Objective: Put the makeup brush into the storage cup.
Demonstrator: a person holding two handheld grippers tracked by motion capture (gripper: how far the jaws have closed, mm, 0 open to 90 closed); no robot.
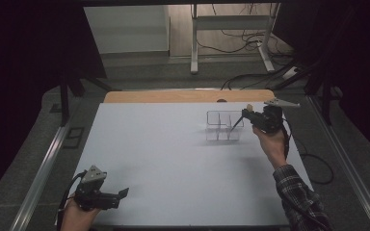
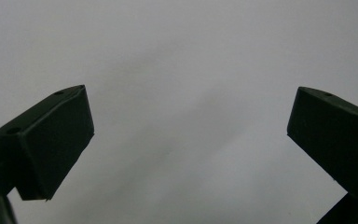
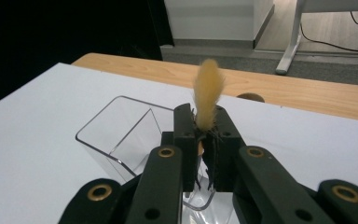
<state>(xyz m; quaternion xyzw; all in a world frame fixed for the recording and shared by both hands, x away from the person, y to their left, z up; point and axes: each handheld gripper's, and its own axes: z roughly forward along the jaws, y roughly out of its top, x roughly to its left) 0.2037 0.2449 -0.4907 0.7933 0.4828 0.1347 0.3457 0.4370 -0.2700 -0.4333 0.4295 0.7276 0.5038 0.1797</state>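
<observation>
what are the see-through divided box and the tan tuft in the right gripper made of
The see-through divided box looks like clear hard plastic, perhaps acrylic: glossy, with bright edges and the table visible through its walls. The tan tuft looks like soft bristles or fibre, matt and fuzzy at the edges, on a thin dark handle clamped in the right gripper; likely a small brush.

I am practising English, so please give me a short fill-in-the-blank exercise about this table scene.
1. The right gripper is shut on a makeup ____.
2. The brush has its bristles pointing ____.
3. The clear organizer stands on the ____ table.
4. The left gripper has its jaws ____.

Missing words: brush; up; white; open
</observation>
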